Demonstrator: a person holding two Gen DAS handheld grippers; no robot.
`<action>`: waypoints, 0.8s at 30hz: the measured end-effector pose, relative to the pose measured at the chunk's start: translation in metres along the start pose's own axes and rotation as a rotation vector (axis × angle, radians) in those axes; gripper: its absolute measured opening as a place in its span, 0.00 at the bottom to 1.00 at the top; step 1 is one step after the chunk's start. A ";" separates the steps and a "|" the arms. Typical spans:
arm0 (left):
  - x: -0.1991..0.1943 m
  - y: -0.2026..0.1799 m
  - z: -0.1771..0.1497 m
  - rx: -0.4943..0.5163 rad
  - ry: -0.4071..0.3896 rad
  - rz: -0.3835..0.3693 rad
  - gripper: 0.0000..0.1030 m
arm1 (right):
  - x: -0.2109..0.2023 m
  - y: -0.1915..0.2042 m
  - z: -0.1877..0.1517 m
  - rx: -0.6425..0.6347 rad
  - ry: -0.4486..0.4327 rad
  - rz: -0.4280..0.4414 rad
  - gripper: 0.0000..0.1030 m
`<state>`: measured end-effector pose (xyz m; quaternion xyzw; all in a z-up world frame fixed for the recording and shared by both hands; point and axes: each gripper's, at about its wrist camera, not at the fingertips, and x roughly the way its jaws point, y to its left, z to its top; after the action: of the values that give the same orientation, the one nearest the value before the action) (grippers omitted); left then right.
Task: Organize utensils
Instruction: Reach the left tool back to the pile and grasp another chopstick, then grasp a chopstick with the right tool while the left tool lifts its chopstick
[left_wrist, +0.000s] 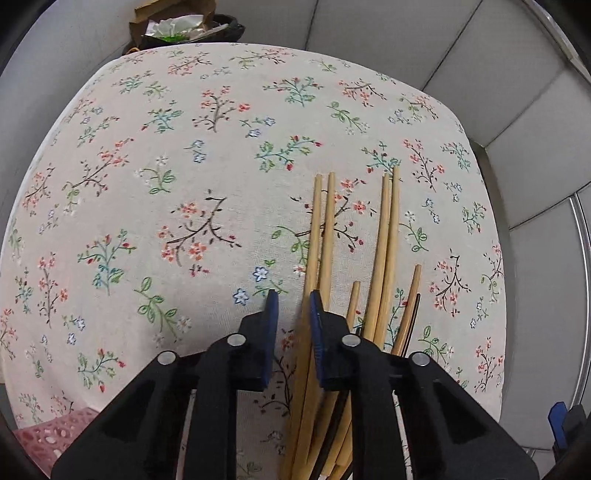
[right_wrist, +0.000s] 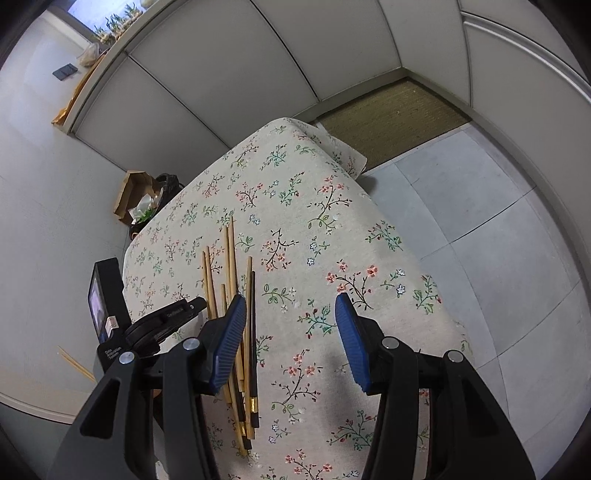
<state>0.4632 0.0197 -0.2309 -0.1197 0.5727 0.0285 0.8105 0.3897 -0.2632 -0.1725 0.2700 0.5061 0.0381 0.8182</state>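
Observation:
Several pale wooden chopsticks (left_wrist: 384, 240) and a dark one with gold bands (right_wrist: 253, 332) lie side by side on the flowered tablecloth (left_wrist: 166, 184). My left gripper (left_wrist: 293, 304) points down at their near ends. Its jaws stand narrowly apart, and the leftmost chopstick (left_wrist: 314, 229) runs between them beside the right pad; the left pad is clear of it. In the right wrist view the left gripper (right_wrist: 195, 304) sits at the bundle's left side. My right gripper (right_wrist: 291, 297) hangs wide open over bare cloth, just right of the chopsticks (right_wrist: 231, 258), holding nothing.
A pink perforated basket (left_wrist: 40, 439) shows at the table's near left corner. Beyond the far edge stand a cardboard box with rubbish (right_wrist: 140, 199) and a dark bin. Two chopsticks (right_wrist: 74, 363) lie on the floor at the left. A brown mat (right_wrist: 391, 114) lies past the table.

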 end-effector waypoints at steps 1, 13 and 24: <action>0.002 -0.002 0.000 0.011 0.005 -0.006 0.14 | 0.001 0.000 0.000 -0.002 0.001 -0.002 0.48; 0.003 -0.028 -0.032 0.169 0.010 -0.034 0.06 | 0.007 0.008 -0.001 -0.044 0.010 -0.020 0.49; -0.072 -0.021 -0.058 0.142 -0.090 -0.150 0.05 | 0.030 0.024 -0.007 -0.138 0.071 0.005 0.36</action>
<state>0.3891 -0.0070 -0.1784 -0.1030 0.5257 -0.0674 0.8417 0.4032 -0.2301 -0.1876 0.2127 0.5302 0.0844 0.8164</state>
